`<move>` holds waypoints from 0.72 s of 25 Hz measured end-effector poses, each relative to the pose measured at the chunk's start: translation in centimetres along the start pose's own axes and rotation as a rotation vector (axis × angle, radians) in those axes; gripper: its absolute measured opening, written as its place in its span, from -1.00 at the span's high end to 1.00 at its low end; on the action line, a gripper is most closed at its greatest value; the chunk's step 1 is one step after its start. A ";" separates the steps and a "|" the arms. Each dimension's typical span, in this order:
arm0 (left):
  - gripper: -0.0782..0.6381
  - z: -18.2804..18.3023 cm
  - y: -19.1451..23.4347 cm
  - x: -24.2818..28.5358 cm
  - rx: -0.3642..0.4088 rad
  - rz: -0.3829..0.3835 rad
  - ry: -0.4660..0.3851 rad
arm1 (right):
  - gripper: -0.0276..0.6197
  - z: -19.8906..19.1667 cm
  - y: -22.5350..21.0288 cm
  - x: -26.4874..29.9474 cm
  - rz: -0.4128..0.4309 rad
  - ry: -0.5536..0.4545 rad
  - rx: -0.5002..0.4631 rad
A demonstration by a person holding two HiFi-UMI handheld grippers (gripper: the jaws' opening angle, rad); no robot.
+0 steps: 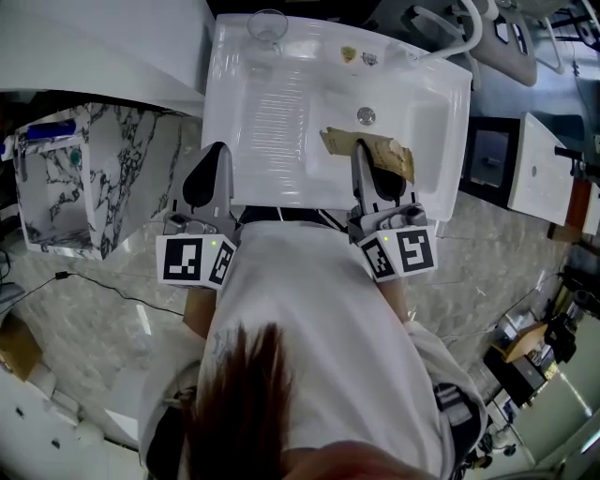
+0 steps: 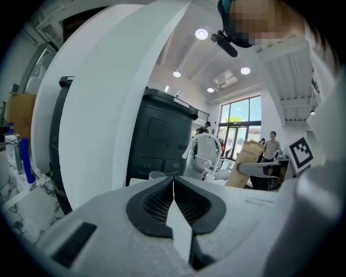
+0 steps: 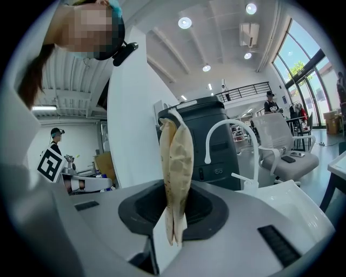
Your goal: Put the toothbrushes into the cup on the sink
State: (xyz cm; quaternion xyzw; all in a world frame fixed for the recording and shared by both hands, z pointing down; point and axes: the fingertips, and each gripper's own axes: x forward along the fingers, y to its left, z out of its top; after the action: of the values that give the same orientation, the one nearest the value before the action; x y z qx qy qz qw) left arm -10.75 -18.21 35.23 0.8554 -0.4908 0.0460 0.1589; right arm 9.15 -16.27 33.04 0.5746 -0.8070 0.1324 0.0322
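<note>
Cup [image 1: 268, 26] on sink [image 1: 246, 141], far-left corner

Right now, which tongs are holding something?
The right tongs, shut on a brown paper packet; the left tongs are shut with nothing between them.

Bright ceiling spotlights [image 2: 201, 34] light sharp, fisheye-bent frames with dark vignetted corners.
</note>
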 end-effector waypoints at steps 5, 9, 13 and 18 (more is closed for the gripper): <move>0.73 -0.5 0.5 0.3 -0.005 -0.027 0.017 | 0.70 -0.3 0.2 -0.1 -0.031 0.006 0.001; 0.73 -0.7 1.0 0.5 -0.002 -0.040 0.022 | 0.70 -0.7 0.4 -0.1 -0.056 0.011 0.004; 0.73 -1.0 1.9 0.4 0.001 -0.038 0.028 | 0.71 -0.5 0.9 -0.1 -0.068 -0.004 0.002; 0.73 -1.0 2.9 0.3 -0.004 -0.039 0.024 | 0.71 1.9 1.3 0.1 -0.075 -0.084 -0.026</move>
State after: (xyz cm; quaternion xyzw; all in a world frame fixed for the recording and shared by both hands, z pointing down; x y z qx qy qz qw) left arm -12.98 -19.46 36.86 0.8639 -0.4723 0.0522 0.1671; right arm 8.13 -16.46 31.03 0.6089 -0.7872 0.0967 0.0107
